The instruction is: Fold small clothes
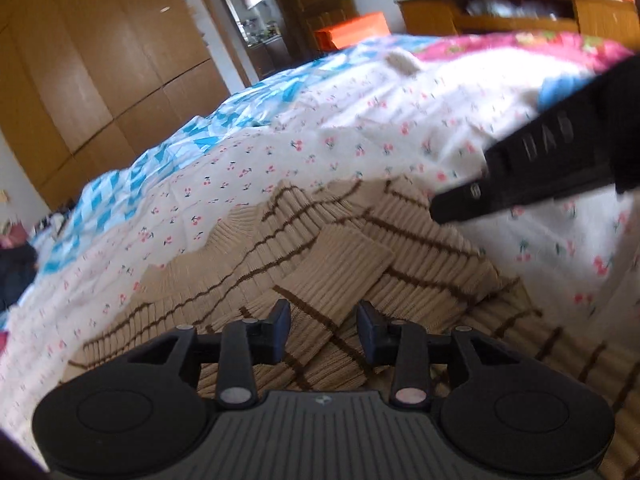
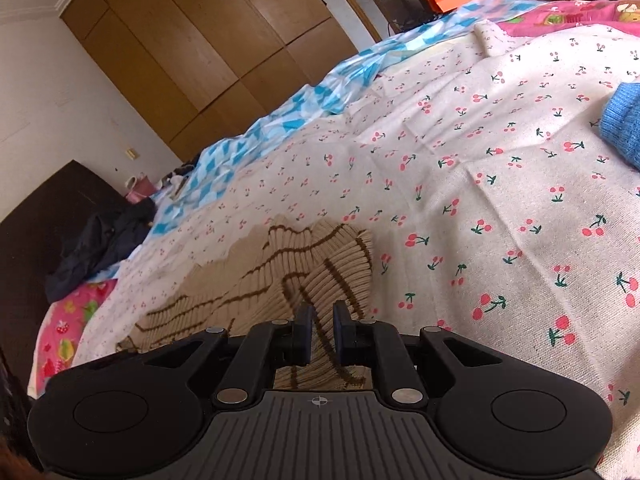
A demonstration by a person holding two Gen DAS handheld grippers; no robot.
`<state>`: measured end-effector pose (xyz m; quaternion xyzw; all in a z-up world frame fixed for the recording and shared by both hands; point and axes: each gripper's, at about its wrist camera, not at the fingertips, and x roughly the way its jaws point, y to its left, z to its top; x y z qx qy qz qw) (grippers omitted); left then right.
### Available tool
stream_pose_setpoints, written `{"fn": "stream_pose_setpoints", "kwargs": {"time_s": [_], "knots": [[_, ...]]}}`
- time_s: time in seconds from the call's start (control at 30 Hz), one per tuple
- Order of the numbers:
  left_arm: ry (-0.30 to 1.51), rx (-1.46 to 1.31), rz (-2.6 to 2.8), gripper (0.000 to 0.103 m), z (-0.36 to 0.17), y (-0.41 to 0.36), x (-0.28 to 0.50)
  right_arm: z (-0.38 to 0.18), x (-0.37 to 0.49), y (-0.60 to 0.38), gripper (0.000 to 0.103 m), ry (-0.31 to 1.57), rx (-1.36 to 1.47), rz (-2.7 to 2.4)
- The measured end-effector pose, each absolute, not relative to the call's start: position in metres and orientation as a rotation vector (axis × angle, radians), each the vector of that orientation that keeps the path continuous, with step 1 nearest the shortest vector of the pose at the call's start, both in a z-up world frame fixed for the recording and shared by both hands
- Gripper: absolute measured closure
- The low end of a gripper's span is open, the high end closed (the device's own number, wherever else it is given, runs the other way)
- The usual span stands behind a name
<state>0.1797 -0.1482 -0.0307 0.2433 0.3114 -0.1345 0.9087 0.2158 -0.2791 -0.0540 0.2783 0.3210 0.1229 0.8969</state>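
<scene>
Bed, cherry-print sheet; wooden wardrobe behind. Item: beige ribbed garment, brown stripes, lying rumpled on sheet. Left gripper: jaws apart above garment. Right gripper: jaws narrowly parted over garment edge, possibly pinching it. Blue knit well apart.

Beige ribbed knit garment, thin dark-brown stripes, lies on the cherry-print bedsheet. Partly folded: one squarish flap turned over onto the middle, its stripes running crosswise to those beneath. Far edge wavy, scalloped against the sheet. Seen from the right wrist, the same garment bunches into a raised fold near its right edge.
</scene>
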Motion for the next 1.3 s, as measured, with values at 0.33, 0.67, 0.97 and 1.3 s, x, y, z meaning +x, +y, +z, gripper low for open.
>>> {"fn": "stream_pose_setpoints", "kwargs": {"time_s": [0.33,0.67,0.97,1.3], "knots": [[0.505,0.723,-0.152,0.062,-0.050,-0.174,0.177,-0.054,0.219,-0.290,0.089,0.661,0.642,0.265],[0.547,0.706,-0.101,0.075,-0.053,-0.172,0.192,-0.052,0.217,-0.288,0.089,0.652,0.633,0.287],[0.596,0.240,-0.050,0.087,0.022,-0.100,0.196,-0.047,0.215,-0.284,0.089,0.638,0.599,0.333],[0.438,-0.339,0.132,0.088,0.115,0.100,0.138,-0.028,0.188,-0.174,0.089,0.659,0.195,0.601]]}}
